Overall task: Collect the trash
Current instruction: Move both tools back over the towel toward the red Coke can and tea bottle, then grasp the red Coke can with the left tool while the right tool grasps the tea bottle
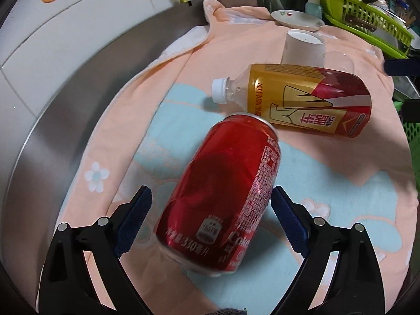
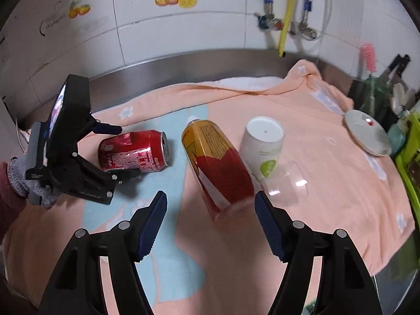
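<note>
A red cola can [image 1: 223, 191] lies on its side on a peach and blue towel [image 1: 328, 162]. My left gripper [image 1: 211, 202] is open, its jaws on either side of the can without touching it. A gold and red plastic bottle [image 1: 302, 97] with a white cap lies just beyond the can. In the right wrist view the bottle [image 2: 218, 165] lies in front of my open right gripper [image 2: 210, 204], its base between the fingertips. The can [image 2: 136, 151] and the left gripper [image 2: 115, 155] show at the left there.
An upturned white paper cup [image 2: 262, 147] stands right of the bottle, with a clear glass [image 2: 286, 181] lying beside it. A small plate [image 2: 367, 136] sits at the far right near a green dish basket [image 1: 367, 18]. A steel counter rim [image 1: 78, 99] and tiled wall lie behind.
</note>
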Demonstrator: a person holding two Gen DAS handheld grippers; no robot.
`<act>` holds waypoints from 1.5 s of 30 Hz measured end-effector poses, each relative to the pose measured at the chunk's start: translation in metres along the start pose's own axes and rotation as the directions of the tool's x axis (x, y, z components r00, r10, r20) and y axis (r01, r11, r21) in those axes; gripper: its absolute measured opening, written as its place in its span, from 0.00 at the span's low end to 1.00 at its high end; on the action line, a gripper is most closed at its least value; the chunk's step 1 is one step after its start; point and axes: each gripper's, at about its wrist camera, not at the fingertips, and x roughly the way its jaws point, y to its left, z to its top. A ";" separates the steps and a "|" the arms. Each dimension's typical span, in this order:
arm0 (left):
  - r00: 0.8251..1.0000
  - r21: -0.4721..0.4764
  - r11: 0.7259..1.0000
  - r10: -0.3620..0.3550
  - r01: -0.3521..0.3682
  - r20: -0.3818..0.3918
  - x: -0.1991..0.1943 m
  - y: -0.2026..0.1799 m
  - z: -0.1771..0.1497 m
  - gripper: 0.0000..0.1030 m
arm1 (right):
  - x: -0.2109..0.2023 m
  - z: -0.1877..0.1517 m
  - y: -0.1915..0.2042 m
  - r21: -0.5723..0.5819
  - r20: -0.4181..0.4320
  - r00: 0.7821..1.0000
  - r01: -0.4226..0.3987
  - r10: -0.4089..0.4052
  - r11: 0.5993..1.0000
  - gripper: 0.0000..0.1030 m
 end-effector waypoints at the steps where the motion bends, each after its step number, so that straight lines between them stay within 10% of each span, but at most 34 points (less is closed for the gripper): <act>1: 1.000 0.002 1.000 0.003 -0.003 0.002 0.002 0.000 0.001 0.88 | 0.005 0.003 0.000 -0.010 -0.009 1.000 -0.001 0.001 1.000 0.65; 30: 0.998 -0.132 0.990 -0.034 0.042 0.058 -0.021 0.031 -0.028 0.71 | 0.095 0.042 0.034 -0.289 -0.212 0.976 -0.008 -0.056 0.957 0.73; 45: 0.997 -0.167 0.985 -0.033 0.044 0.067 -0.022 0.042 -0.034 0.71 | 0.130 0.063 0.041 -0.215 -0.278 0.960 -0.070 0.008 0.974 0.63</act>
